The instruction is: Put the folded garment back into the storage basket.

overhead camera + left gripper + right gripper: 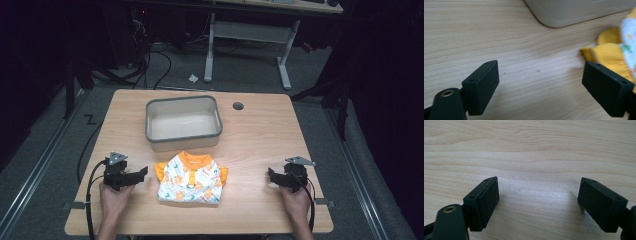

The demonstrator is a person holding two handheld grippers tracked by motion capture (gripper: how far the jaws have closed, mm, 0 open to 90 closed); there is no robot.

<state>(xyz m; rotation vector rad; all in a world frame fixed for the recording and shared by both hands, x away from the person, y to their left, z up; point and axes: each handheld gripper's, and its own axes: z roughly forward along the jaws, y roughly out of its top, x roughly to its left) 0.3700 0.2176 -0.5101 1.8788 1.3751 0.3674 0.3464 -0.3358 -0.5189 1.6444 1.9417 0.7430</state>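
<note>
A small folded shirt [190, 178], white with an orange print, orange collar and sleeves, lies on the wooden table [260, 135] near its front edge. Just behind it stands a grey tub [183, 122] with nothing in it. My left gripper [141, 172] rests on the table to the left of the shirt, open, jaws wide apart with bare wood between them [540, 82]; the shirt's orange sleeve [610, 48] lies just past its right jaw. My right gripper [270, 176] sits to the right of the shirt, open over bare wood [537, 200].
A round grommet hole [238, 106] sits in the table at the back right of the tub. Beyond the table stand a white desk frame [247, 37] and cables on the grey floor.
</note>
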